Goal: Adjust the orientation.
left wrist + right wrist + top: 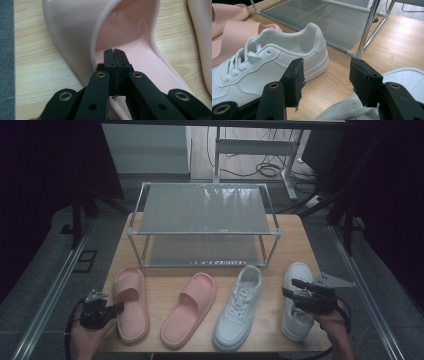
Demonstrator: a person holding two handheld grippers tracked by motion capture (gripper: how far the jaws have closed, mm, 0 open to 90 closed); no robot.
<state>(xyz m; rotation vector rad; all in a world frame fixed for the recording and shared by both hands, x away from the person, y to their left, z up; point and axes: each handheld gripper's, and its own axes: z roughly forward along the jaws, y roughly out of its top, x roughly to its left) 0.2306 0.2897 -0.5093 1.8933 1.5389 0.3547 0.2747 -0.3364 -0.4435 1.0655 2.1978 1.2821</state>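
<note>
High view: I see a two-tier shoe rack (205, 215) at the back of the desk (295, 240), both shelves bare. In front sit four shoes in a row: two pink slides, two white sneakers. My left gripper (117, 309) has its jaws closed together with nothing between them, tips touching the leftmost pink slide (131, 302) just inside the strap opening. My right gripper (289, 287) hovers over the rightmost white sneaker (298, 302), jaws wide apart, gripping nothing.
</note>
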